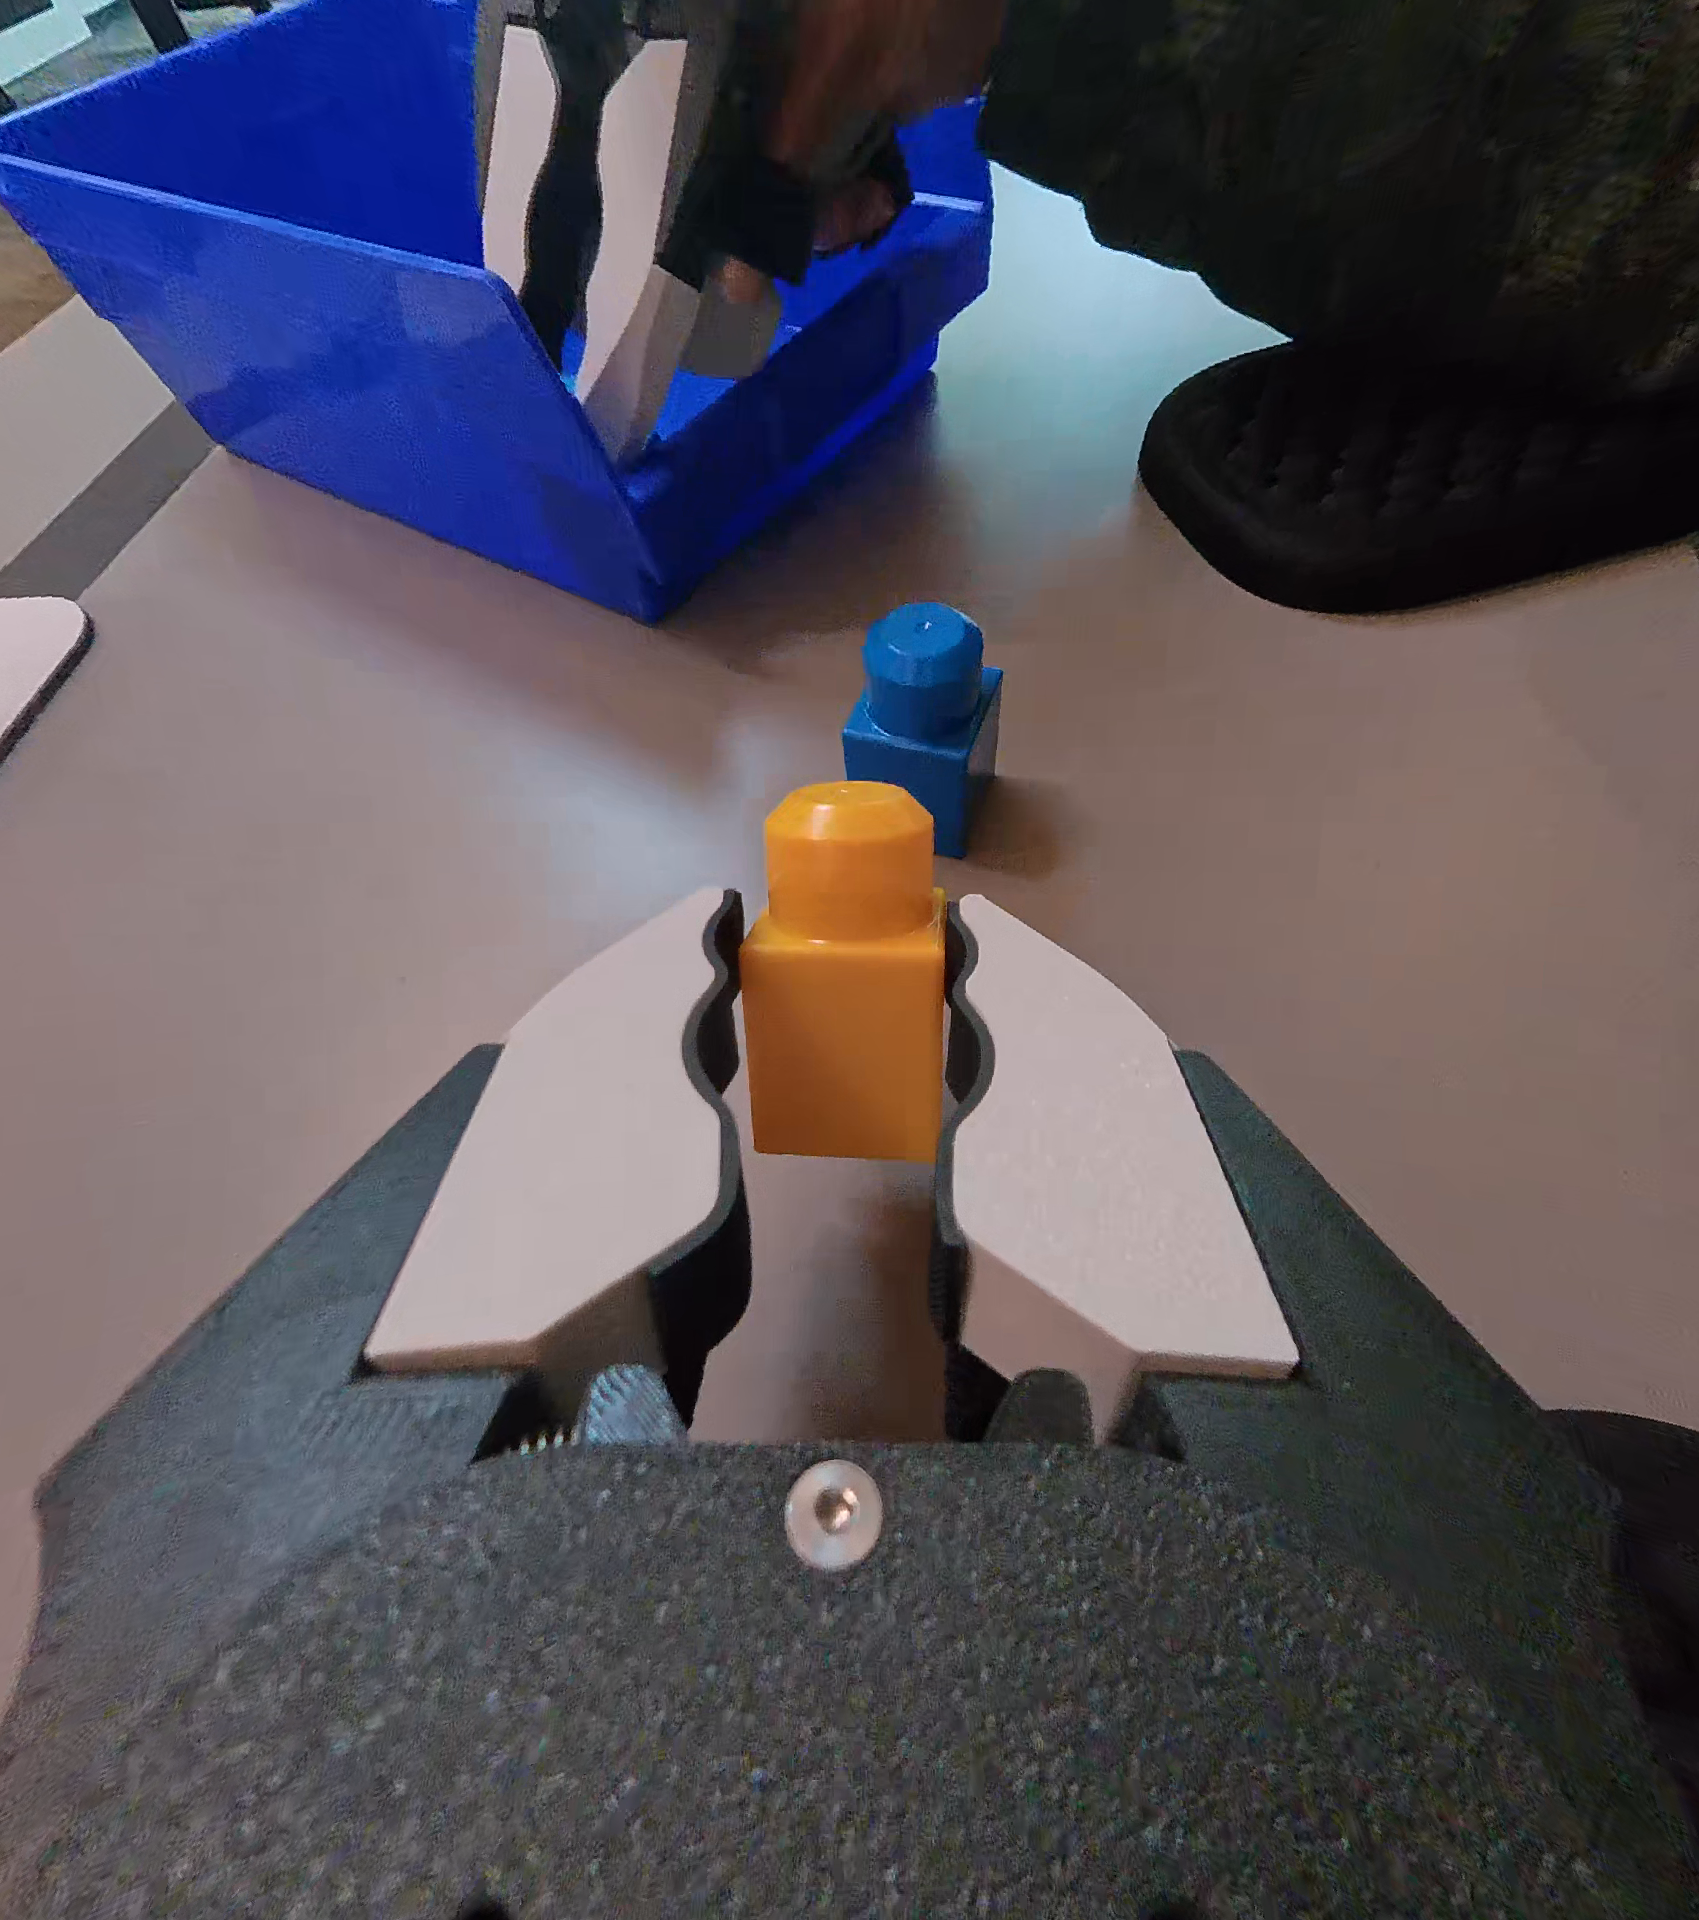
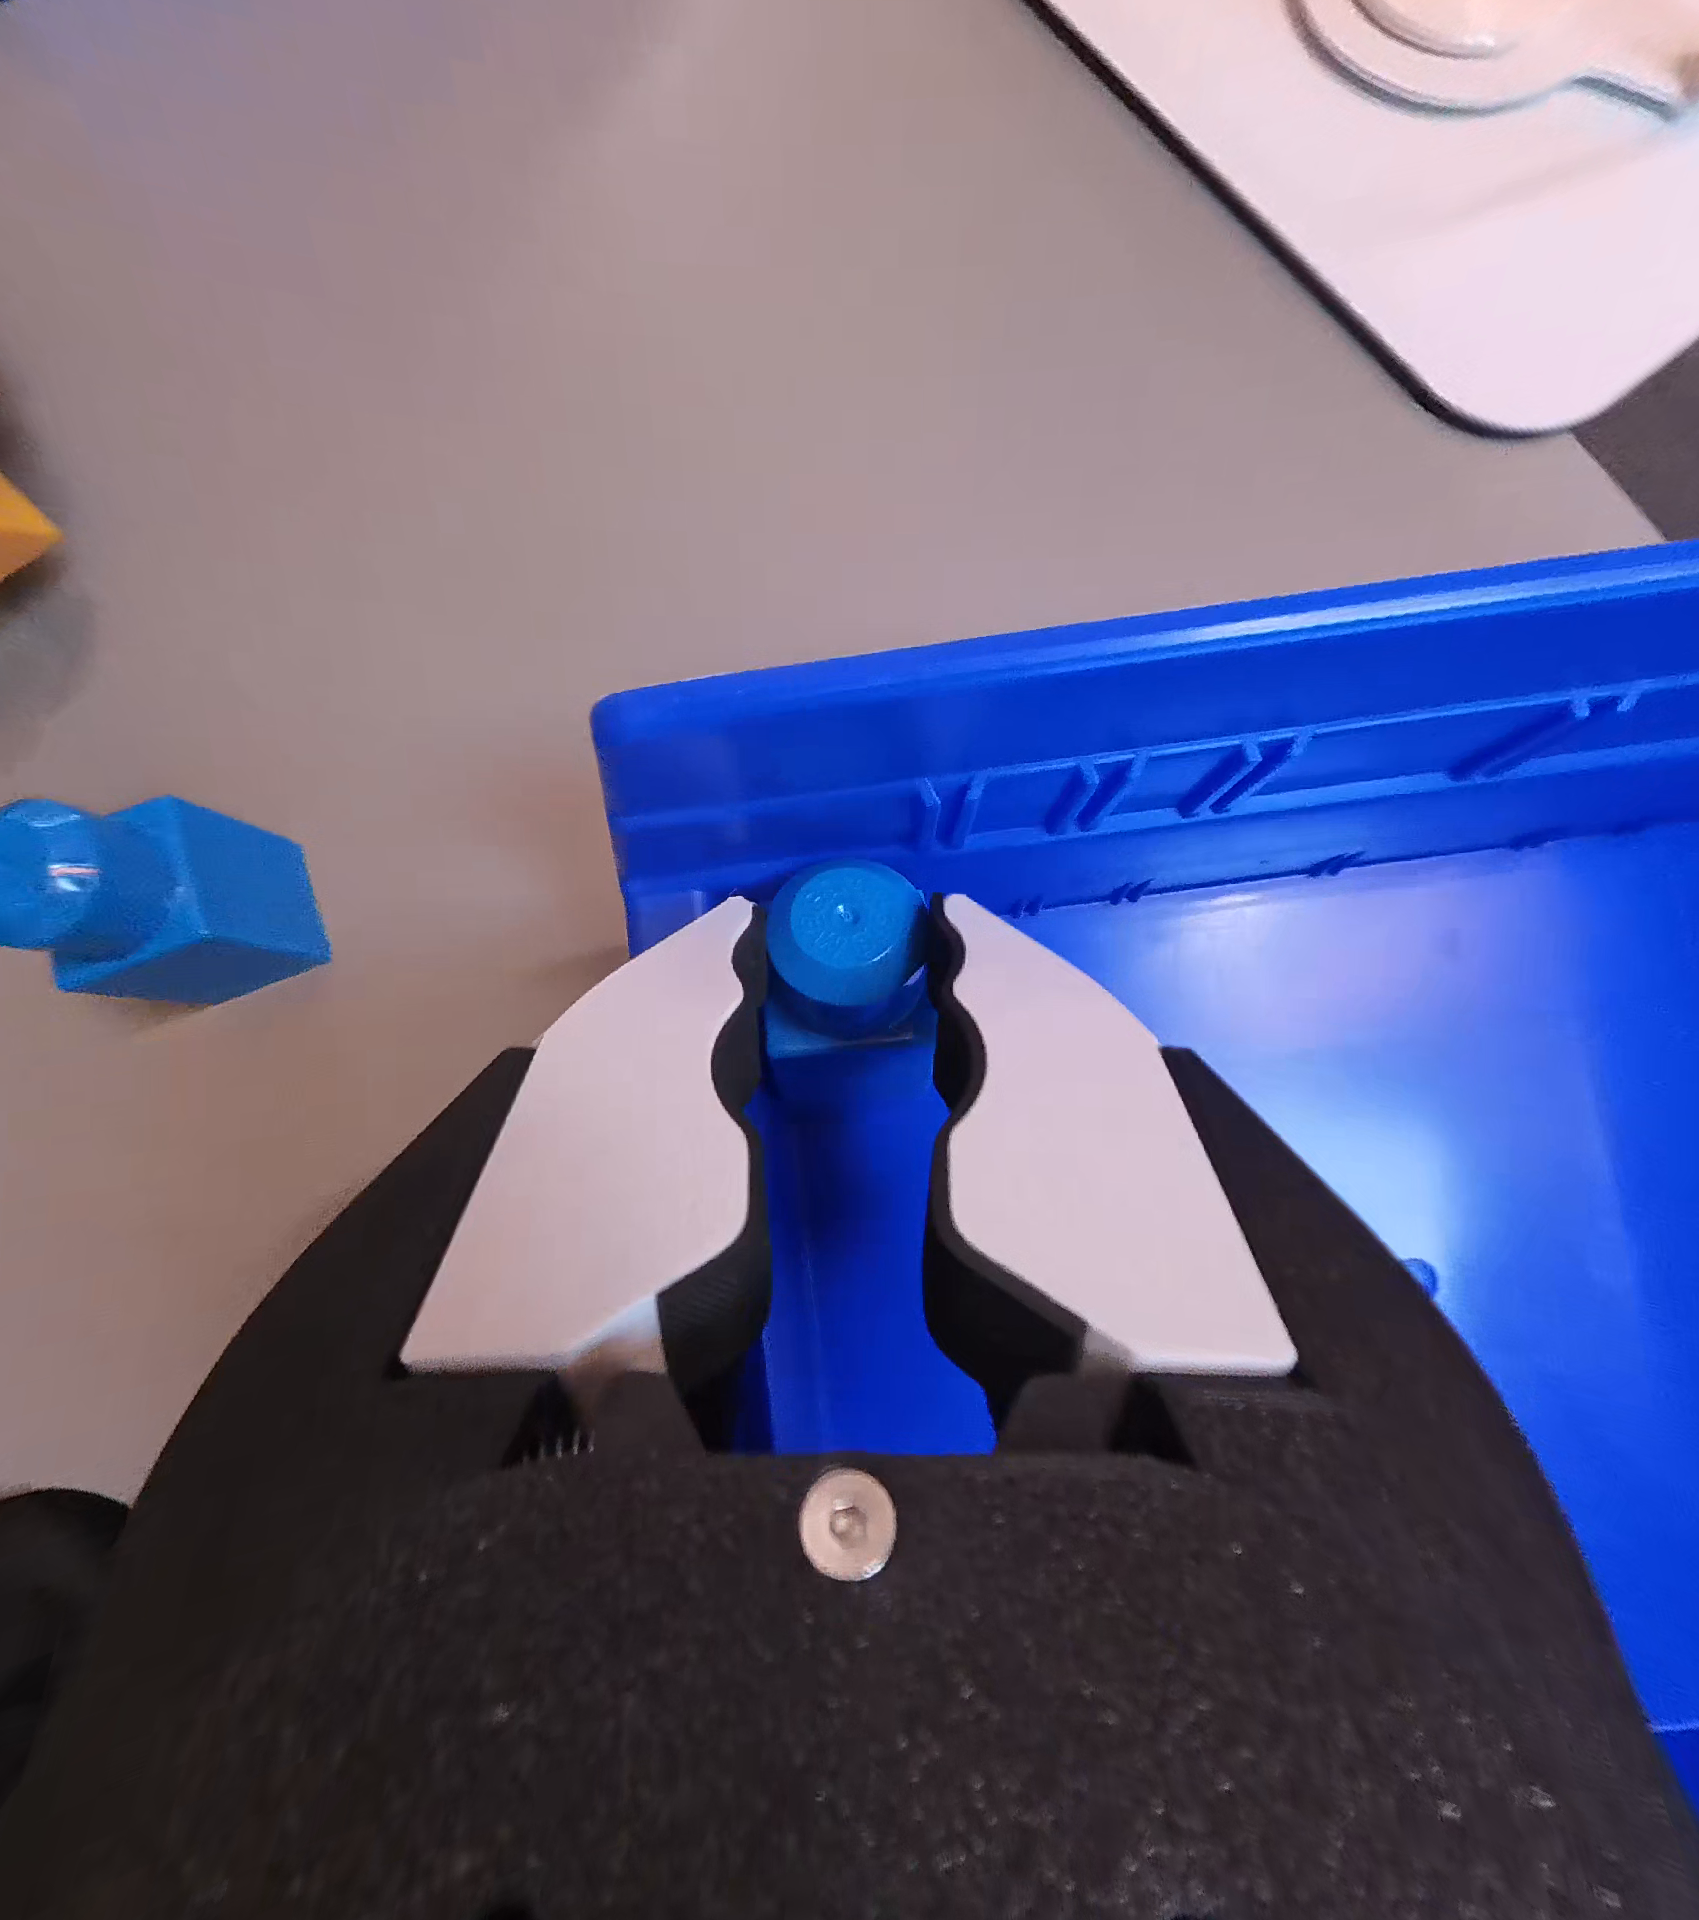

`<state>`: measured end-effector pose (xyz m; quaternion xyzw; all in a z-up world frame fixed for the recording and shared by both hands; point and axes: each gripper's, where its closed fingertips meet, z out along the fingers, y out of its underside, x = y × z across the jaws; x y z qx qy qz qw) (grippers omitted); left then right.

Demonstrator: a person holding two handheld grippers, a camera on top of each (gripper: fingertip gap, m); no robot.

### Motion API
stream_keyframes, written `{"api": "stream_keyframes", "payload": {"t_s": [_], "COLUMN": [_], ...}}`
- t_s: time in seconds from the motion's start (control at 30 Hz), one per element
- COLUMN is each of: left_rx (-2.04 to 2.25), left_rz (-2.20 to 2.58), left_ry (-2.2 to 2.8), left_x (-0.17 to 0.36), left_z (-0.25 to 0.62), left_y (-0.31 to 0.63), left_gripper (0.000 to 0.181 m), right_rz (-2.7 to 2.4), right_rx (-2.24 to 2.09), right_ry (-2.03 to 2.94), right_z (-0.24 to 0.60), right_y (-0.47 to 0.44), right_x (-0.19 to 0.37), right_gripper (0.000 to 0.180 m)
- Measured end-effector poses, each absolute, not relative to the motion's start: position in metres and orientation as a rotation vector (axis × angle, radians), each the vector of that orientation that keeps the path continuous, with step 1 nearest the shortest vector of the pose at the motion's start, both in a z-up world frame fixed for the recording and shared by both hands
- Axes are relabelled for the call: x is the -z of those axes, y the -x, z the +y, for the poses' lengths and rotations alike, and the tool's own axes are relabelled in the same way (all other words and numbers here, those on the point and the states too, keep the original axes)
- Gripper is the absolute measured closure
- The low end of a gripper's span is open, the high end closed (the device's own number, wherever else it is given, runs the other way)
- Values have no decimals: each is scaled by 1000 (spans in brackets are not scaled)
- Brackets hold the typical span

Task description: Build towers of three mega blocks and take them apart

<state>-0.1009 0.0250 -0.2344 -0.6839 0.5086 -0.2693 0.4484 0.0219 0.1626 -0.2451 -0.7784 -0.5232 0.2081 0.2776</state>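
The orange block (image 1: 840, 1023) is sitting upright, clamped in the left gripper (image 1: 843, 997) near the table (image 1: 305, 831). Just beyond, a blue block (image 1: 923, 727) is standing free. The right gripper (image 2: 843, 971) is gripping another blue block (image 2: 840, 951) inside the blue bin (image 2: 1344, 727).

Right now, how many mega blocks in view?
3. An orange block clamped in the left gripper; a blue block standing on the table just beyond it; another blue block gripped by the right gripper inside the blue bin. More may be hidden in the bin.
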Motion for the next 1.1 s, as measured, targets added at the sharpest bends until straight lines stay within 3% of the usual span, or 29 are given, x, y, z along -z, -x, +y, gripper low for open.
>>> {"api": "stream_keyframes", "payload": {"t_s": [0.1,0.23,0.3,0.43,0.6,0.67,0.7,0.8,0.93,1.1], "left_rx": [676,737,749,759,721,707,691,772,704,678], "left_rz": [1244,1197,1178,1181,1233,1254,1249,1167,1081,1148], "left_ry": [1672,1633,1616,1562,1515,1535,1544,1498,1505,1551], "left_x": [231,219,214,204,199,202,204,190,184,203], "left_z": [24,23,23,17,6,4,7,8,25,24], "left_y": [99,98,97,89,78,79,80,79,92,85], "left_gripper": [144,144,144,144,144,144,144,144,133,139], "right_rz": [-1437,-1384,-1344,-1486,-1845,-1889,-1899,-1863,-1636,-1384], "right_rx": [-595,-551,-566,-715,-894,-876,-823,-870,-838,-140], "right_ry": [2050,2016,1905,1661,1506,1498,1504,1498,1487,1788], "right_z": [152,156,152,95,6,-3,1,3,36,135], "right_y": [-15,-24,-19,19,81,95,96,94,67,-38], "right_x": [245,231,202,154,174,185,189,181,129,131], "right_gripper": [150,121,117,123,124,137,150,151,151,151]}}
